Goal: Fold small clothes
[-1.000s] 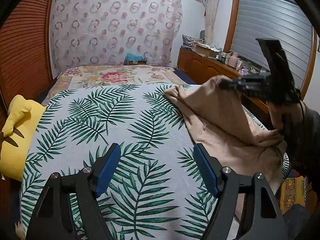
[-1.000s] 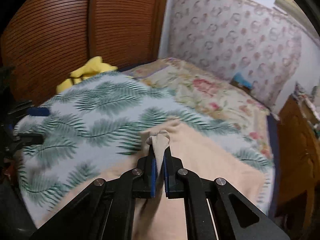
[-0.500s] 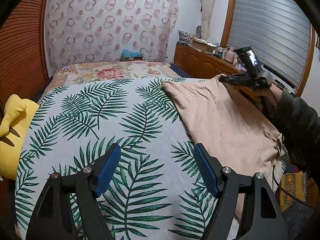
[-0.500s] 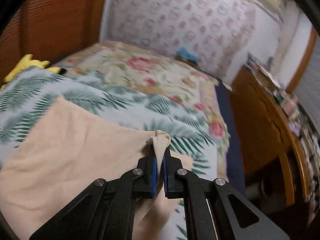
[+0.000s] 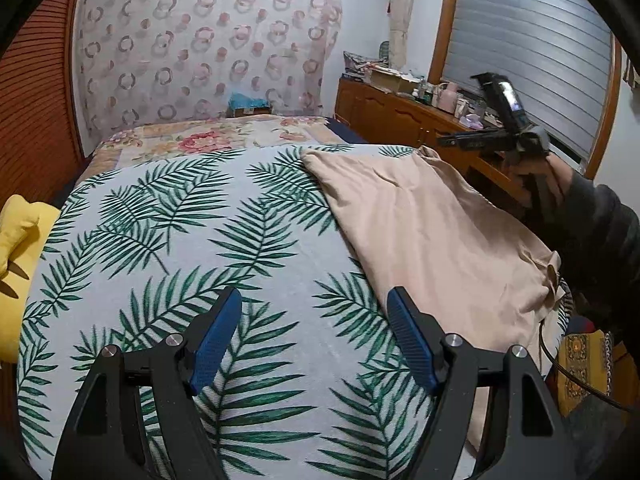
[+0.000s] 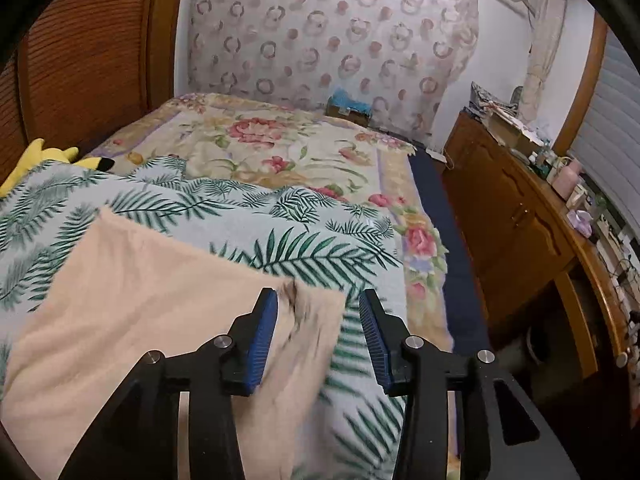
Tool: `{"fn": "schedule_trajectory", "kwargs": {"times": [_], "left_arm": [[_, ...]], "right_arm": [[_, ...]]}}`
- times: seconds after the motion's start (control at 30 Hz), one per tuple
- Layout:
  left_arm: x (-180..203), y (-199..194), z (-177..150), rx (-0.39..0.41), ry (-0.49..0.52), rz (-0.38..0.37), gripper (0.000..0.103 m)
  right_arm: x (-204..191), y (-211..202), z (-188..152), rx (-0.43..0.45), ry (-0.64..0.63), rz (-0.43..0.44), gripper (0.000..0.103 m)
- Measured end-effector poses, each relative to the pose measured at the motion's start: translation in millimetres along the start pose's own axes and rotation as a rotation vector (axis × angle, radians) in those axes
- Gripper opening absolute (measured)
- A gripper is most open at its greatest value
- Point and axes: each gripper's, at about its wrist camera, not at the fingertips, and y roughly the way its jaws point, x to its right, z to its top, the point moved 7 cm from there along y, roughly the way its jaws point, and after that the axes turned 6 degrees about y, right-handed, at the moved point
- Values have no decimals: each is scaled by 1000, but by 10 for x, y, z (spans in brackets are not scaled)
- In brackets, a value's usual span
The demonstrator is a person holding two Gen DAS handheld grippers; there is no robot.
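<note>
Now my right claw [image 6: 318, 334] is opening and lets go of the soft peach cloth [image 6: 152, 300]; its corner lies loose between the pads. Left claw [image 5: 314, 338] hangs open over the leaf-print blanket [image 5: 180, 240], cloth beside it.

The left gripper [image 5: 314, 334] is held wide open above a palm-leaf bedspread [image 5: 180, 240], nothing between its blue pads. A beige garment [image 5: 432, 236] is spread flat on the bedspread's right side. The right gripper [image 5: 492, 140] is seen at the garment's far corner.
</note>
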Motion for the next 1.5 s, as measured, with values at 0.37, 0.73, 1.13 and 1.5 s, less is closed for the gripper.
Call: {"fn": "schedule_trajectory", "kwargs": {"times": [0.37, 0.73, 1.13, 1.5], "left_arm": [[392, 135, -1, -32, 56, -69, 76], [766, 221, -149, -97, 126, -104, 76], [875, 171, -328, -136, 136, -120, 76], [872, 109, -455, -164, 120, -132, 76]], "right_arm": [[-21, -946, -798, 9, -9, 133, 44], [-100, -1397, -1629, -85, -11, 211, 44], [435, -1605, -2104, -192, 0, 133, 44], [554, -1640, -2196, -179, 107, 205, 44]]}}
